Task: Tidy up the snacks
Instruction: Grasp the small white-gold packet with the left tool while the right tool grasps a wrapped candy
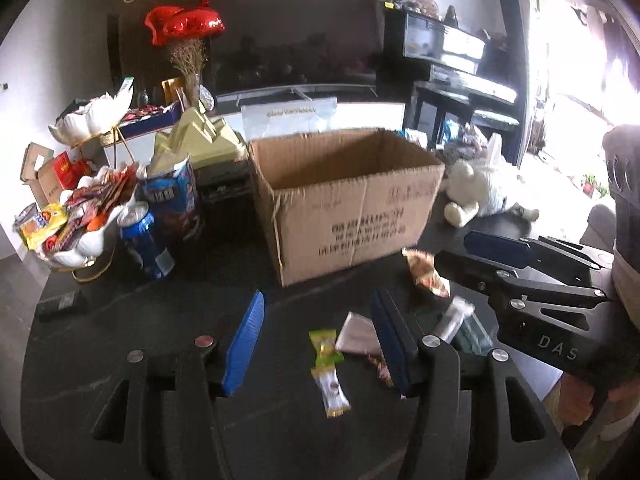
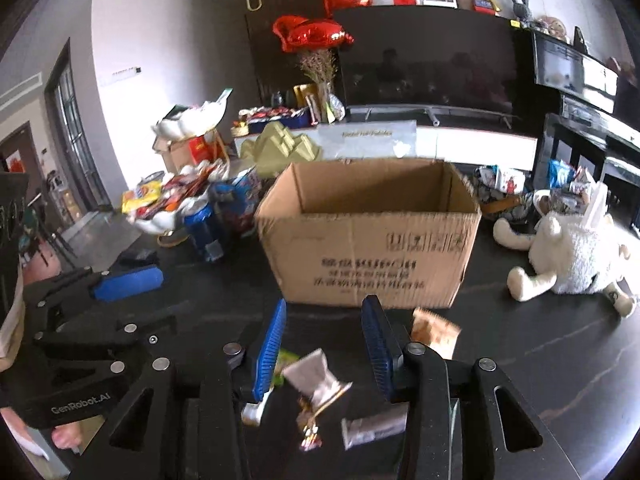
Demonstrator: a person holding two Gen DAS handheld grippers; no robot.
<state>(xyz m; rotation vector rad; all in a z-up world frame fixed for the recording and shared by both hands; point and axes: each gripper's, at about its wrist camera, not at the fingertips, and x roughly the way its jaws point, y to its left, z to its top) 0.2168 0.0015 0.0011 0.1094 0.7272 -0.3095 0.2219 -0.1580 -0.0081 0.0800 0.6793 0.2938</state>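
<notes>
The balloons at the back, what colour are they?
Shiny red balloons, heart-shaped; clearest in the right wrist view.

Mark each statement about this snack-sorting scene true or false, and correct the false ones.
1. The cardboard box is open at the top. True.
2. The left gripper is shut on a green snack packet. False: the gripper is open and the packet lies on the table between its fingers.
3. A white plush toy lies right of the box. True.
4. The blue can stands inside the box. False: it stands on the table, left of the box.
5. The right gripper is open. True.
</notes>
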